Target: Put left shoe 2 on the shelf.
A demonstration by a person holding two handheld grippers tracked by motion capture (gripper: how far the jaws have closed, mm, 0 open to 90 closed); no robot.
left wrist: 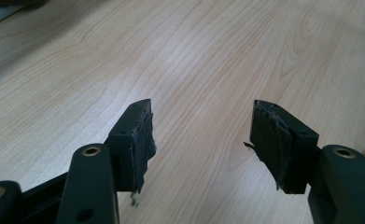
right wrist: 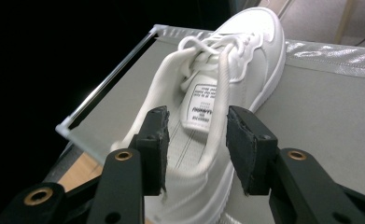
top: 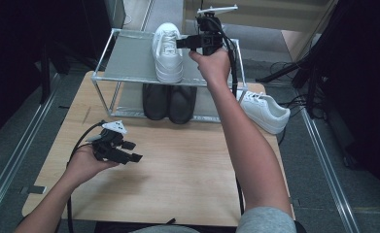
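A white sneaker (top: 168, 53) (right wrist: 231, 51) stands on the top shelf of a metal-framed rack (top: 129, 60) (right wrist: 325, 116), toe toward the near side in the high view. My right gripper (top: 180, 43) (right wrist: 196, 140) is at the sneaker's right side, open. Its jaws stand on either side of the shoe's collar edge without pressing on it. My left gripper (top: 133, 151) (left wrist: 201, 135) is held low over the wooden table (top: 187, 165) (left wrist: 208, 51) at the left, open with nothing between its jaws.
A pair of black shoes (top: 169, 102) sits on the rack's lower shelf. A second white sneaker (top: 266, 112) lies at the table's far right edge, beside the rack. Dark floor and cables surround the table.
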